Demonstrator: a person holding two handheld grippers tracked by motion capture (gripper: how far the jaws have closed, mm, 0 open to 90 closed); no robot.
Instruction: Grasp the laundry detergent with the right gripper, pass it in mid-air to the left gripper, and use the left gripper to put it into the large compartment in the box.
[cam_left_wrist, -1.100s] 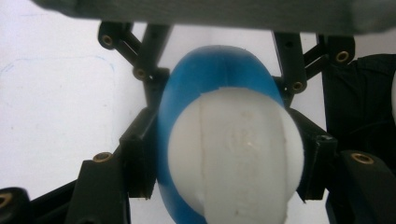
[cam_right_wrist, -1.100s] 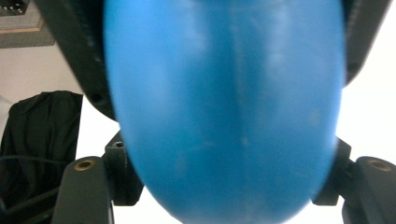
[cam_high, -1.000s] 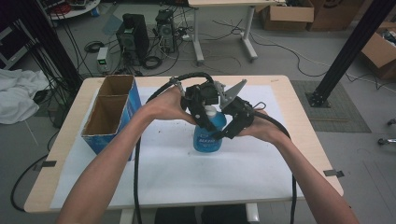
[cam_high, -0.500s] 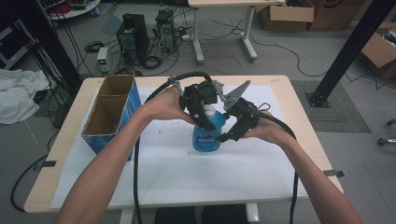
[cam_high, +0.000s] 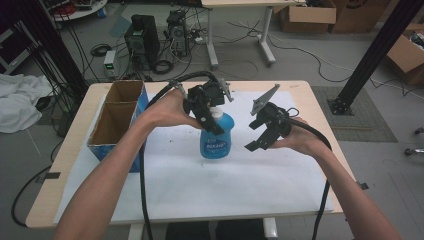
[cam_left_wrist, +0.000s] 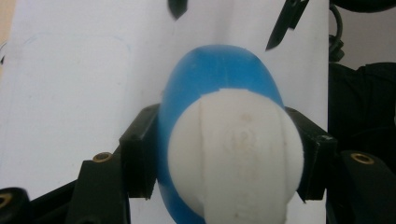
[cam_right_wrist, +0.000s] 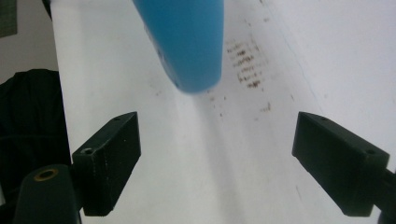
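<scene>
A blue bottle (cam_high: 216, 139) with a white cap (cam_high: 216, 113) stands upright on the white sheet at mid-table. My left gripper (cam_high: 212, 118) comes down from above and is shut on the bottle's top. In the left gripper view its two pads (cam_left_wrist: 140, 154) press the blue shoulder (cam_left_wrist: 219, 70) just under the white cap (cam_left_wrist: 233, 154). My right gripper (cam_high: 254, 136) hangs a little to the right of the bottle, apart from it. Its jaws have just been opening, with nothing between them. In the right gripper view the bottle's body (cam_right_wrist: 187, 42) lies beyond the open right gripper (cam_right_wrist: 217, 158).
An open cardboard box (cam_high: 117, 120) with blue sides stands at the table's left edge. A white sheet (cam_high: 225, 185) covers most of the wooden tabletop. Cables trail from both grippers toward the front edge. A black post (cam_high: 370, 55) stands off the table's far right.
My right gripper has let go of the bottle, opened wide and drawn away to the right. The left gripper stays on the bottle's top.
</scene>
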